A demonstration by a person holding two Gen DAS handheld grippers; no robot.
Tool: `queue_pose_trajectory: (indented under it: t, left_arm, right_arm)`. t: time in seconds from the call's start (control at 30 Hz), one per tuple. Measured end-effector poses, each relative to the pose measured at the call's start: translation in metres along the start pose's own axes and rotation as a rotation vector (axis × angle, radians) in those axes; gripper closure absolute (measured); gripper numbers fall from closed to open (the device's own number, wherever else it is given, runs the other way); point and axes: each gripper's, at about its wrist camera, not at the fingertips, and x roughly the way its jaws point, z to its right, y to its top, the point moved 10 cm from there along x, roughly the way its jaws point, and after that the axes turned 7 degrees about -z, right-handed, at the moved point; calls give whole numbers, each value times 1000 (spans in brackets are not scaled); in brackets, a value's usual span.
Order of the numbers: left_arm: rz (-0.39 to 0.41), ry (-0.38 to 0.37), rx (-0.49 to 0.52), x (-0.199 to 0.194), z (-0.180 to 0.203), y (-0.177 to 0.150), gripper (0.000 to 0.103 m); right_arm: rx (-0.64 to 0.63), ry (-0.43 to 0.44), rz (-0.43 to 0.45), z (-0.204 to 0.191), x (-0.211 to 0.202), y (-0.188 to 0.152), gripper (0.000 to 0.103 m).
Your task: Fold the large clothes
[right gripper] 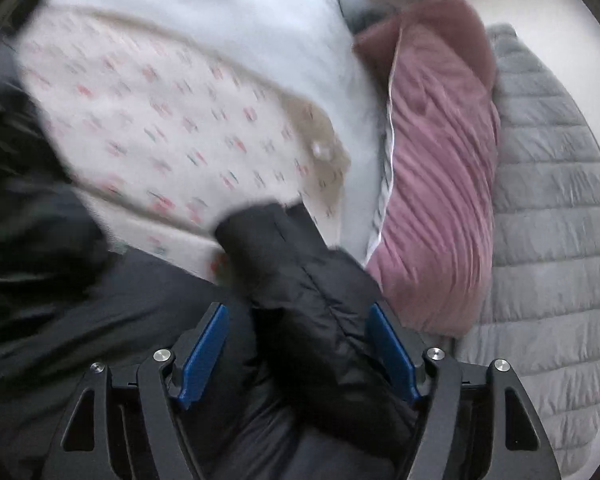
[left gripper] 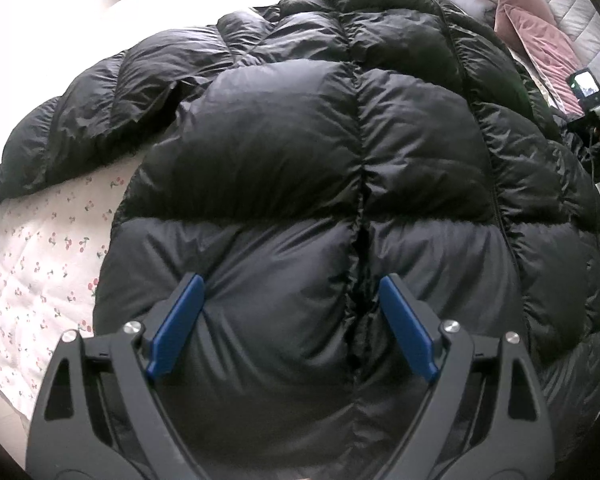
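A large black puffer jacket (left gripper: pixel 300 152) lies spread on a bed, one sleeve (left gripper: pixel 80 120) stretched to the left. My left gripper (left gripper: pixel 292 284) is open right above the jacket's lower hem, its blue pads (left gripper: pixel 180 320) apart with fabric bulging between them. In the right wrist view my right gripper (right gripper: pixel 296 312) is open, with the jacket's other sleeve (right gripper: pixel 300 288) lying between its blue pads (right gripper: pixel 204 356). That view is blurred by motion. The right gripper's body also shows at the right edge of the left wrist view (left gripper: pixel 592 100).
The bed has a white sheet with a small cherry print (left gripper: pixel 40 264) (right gripper: pixel 160 120). Pink pillows (left gripper: pixel 536 32) (right gripper: pixel 432 184) lie at the head of the bed next to a grey quilted headboard (right gripper: pixel 548 240). A white pillow (right gripper: pixel 228 28) lies beside them.
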Motion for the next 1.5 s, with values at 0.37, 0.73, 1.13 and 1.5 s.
queue_pose_trajectory:
  t: [0.37, 0.73, 1.13, 1.5]
  left_arm:
    - [12, -47, -38, -6, 4, 1, 14]
    - [7, -90, -25, -21, 27, -17, 14]
    - [26, -65, -35, -41, 15, -22, 14]
    - [95, -49, 67, -81, 27, 46, 14]
  right_arm:
    - [571, 241, 264, 152, -28, -92, 94]
    - [860, 450, 151, 181, 73, -298, 94]
    - [1185, 738, 88, 150, 102, -403, 43]
    - [874, 718, 378, 183, -98, -303, 25]
